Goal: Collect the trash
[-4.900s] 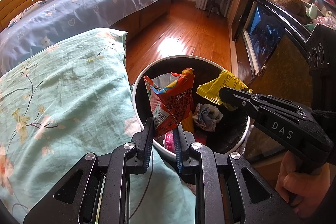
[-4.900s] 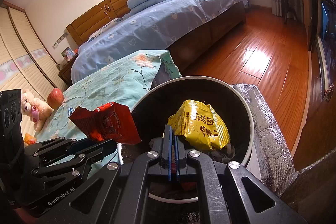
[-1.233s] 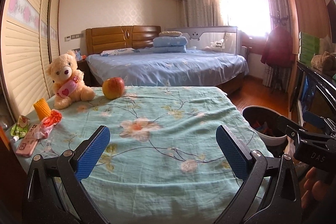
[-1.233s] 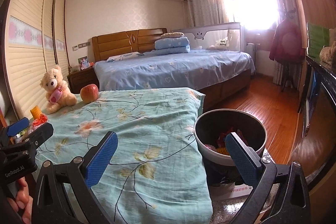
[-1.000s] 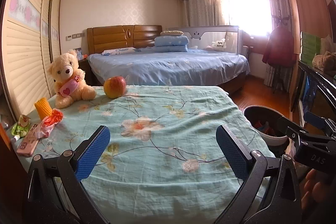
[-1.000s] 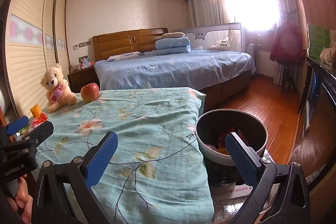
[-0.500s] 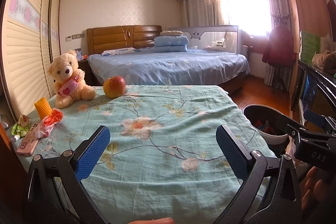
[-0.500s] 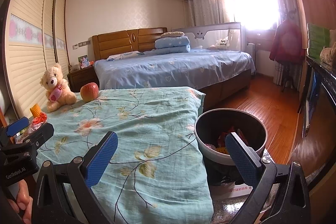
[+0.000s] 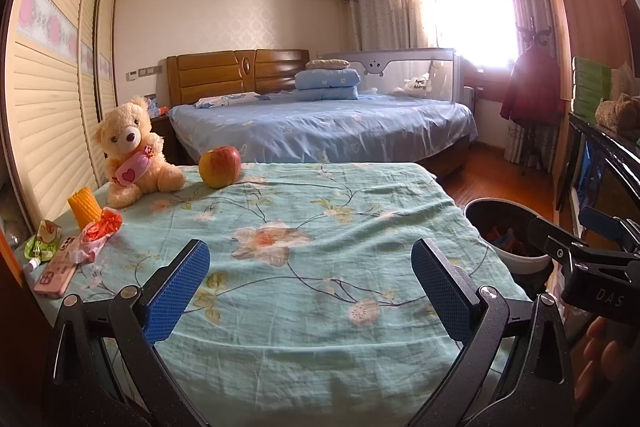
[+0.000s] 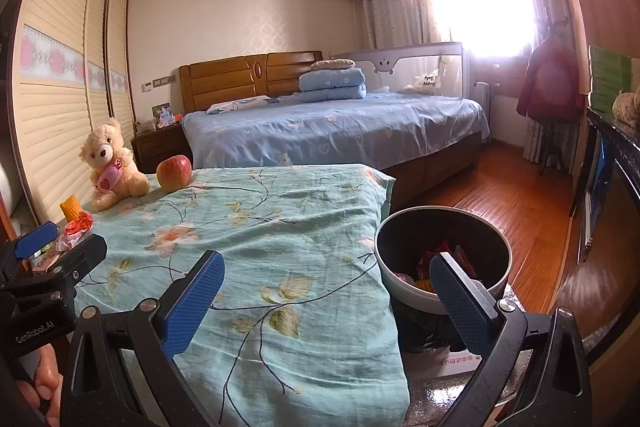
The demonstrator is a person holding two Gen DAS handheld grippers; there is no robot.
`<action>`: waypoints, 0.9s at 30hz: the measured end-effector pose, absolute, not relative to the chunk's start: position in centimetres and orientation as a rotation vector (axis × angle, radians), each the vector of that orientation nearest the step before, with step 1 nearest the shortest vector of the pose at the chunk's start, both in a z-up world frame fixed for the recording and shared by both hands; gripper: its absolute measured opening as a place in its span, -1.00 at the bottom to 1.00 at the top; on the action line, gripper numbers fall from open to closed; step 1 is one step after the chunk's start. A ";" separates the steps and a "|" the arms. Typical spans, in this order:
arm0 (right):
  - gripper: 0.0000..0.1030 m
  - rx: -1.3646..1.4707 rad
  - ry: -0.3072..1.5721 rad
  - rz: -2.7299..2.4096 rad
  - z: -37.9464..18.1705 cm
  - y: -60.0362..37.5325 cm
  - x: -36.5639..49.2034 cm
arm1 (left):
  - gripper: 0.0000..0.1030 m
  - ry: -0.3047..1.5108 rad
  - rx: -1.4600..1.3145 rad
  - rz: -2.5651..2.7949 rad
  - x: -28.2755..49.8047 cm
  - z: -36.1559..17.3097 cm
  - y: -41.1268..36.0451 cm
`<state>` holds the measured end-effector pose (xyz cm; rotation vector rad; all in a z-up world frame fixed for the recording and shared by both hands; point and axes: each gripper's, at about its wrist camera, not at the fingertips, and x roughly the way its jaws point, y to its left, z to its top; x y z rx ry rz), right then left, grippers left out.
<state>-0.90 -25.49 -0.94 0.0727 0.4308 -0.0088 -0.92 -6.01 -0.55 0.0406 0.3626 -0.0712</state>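
A round black trash bin [image 10: 444, 227] with a white rim stands on the floor right of the table and holds several wrappers [image 10: 436, 261]. It also shows in the left wrist view [image 9: 504, 223]. My left gripper [image 9: 316, 291] is open and empty above the near edge of the teal floral cloth [image 9: 304, 227]. My right gripper [image 10: 326, 303] is open and empty, over the cloth's right edge beside the bin. A red and pink wrapper [image 9: 94, 239], a green wrapper [image 9: 40, 245] and a pink packet [image 9: 56, 273] lie at the cloth's left edge.
A teddy bear [image 9: 130, 153], an apple [image 9: 220, 167] and a yellow corn-shaped thing [image 9: 84, 207] stand at the table's far left. A blue bed [image 9: 320, 127] lies behind. A dark cabinet [image 10: 612, 211] runs along the right wall over wooden floor [image 10: 508, 203].
Both grippers let go of their wrappers over the bin, opened wide and drew back to the table's near side. Over the last second nothing has visibly moved.
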 end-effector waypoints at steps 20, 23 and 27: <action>1.00 0.073 0.430 -0.008 -0.8 -25.3 -1.0 | 1.00 0.369 0.035 -0.076 -1.0 -0.6 -6.0; 1.00 0.074 0.432 -0.007 -0.9 -25.4 -1.0 | 1.00 0.370 0.035 -0.076 -1.0 -0.7 -6.0; 1.00 0.074 0.431 -0.007 -0.9 -25.4 -1.0 | 1.00 0.373 0.035 -0.078 -1.0 -0.8 -6.0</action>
